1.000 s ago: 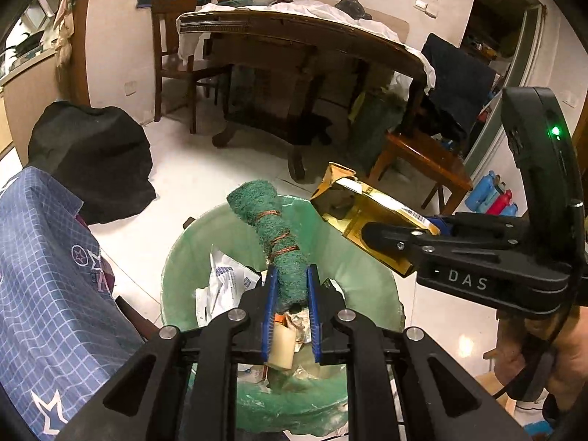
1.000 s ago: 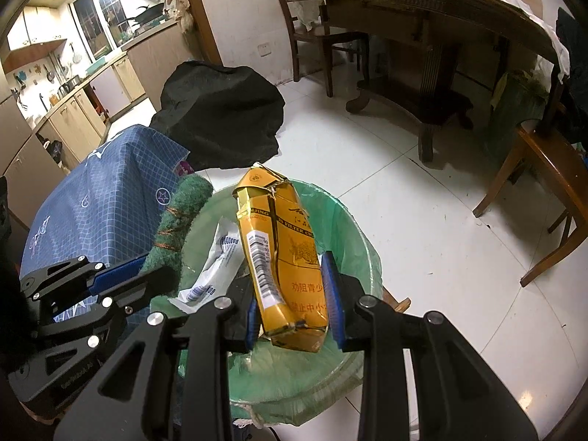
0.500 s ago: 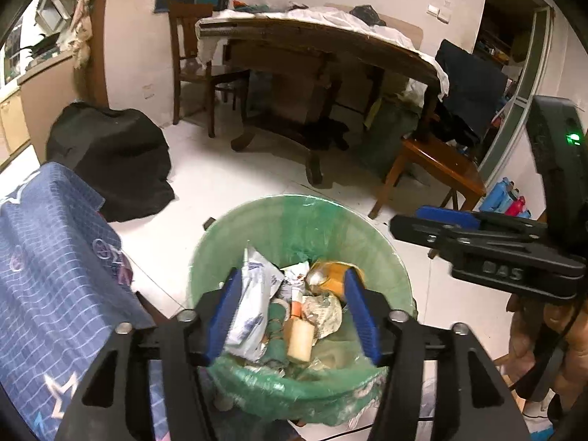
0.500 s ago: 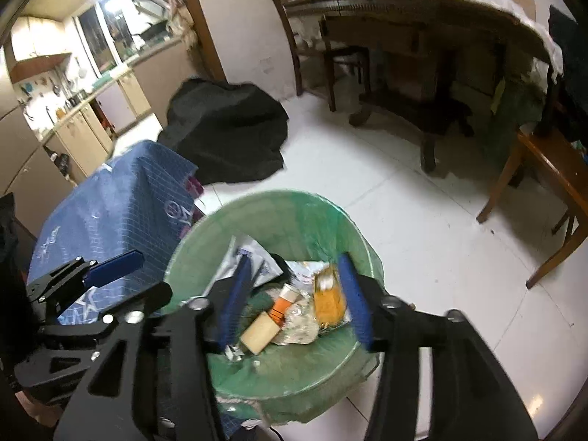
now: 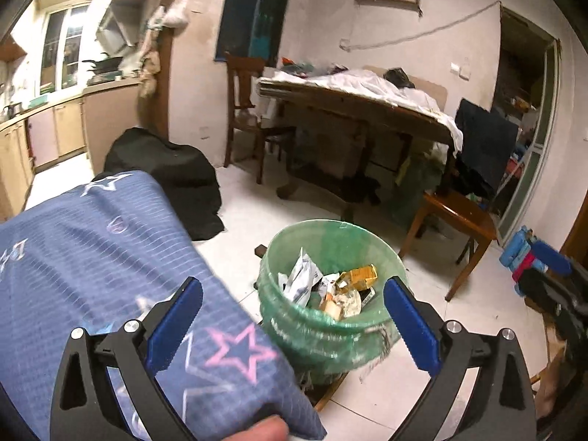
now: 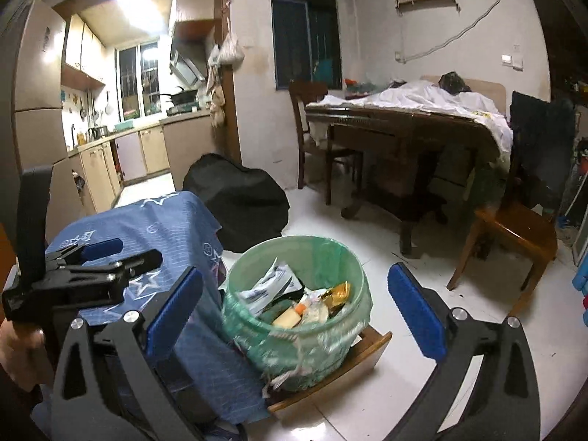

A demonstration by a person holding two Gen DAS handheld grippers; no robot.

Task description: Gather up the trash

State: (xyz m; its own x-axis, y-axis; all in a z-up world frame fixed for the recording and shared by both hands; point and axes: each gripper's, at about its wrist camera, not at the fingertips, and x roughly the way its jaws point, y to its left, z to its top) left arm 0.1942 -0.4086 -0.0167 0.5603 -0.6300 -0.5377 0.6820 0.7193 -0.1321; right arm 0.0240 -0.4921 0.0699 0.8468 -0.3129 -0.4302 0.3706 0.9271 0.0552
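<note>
White floor tiles (image 6: pixel 330 202) run from a kitchen at the far left to a dark wooden table (image 6: pixel 404 125) heaped with white cloth at the far right. Below and between the blue pads of both tongs stands the green-lined bin (image 5: pixel 294 316).

A second ago the left gripper (image 5: pixel 294 316) pinched a green scrubbing roll and the right gripper (image 6: pixel 296 308) a yellow carton, both held over the bin. Now neither clasps anything: both sets of jaws are opening, already spread wide with nothing between them, and both tongs have drawn back and up, so the bin looks smaller. The yellow carton (image 5: pixel 362 275) lies in the bin among white wrappers (image 5: pixel 303 279), a small orange-capped bottle (image 6: pixel 300 308) and crumpled plastic. The green roll is hard to pick out; a dark green patch (image 6: pixel 277 308) low in the right view may be it.

Motion blur smears the near rim of the bin. A blue cloth with stars (image 5: pixel 110 257) covers whatever sits under the left tong's left finger. In the right view the left tong shows at the left edge with a hand (image 6: pixel 22 345) on its grip, cut off by the frame; in the left view only a blue pad of the right tong shows at the right edge.

Beyond the bin lie a black cover (image 6: pixel 239 198) on the floor, a wooden chair (image 6: pixel 511 231) to the right and a wooden board (image 6: pixel 330 378) under the bin.
</note>
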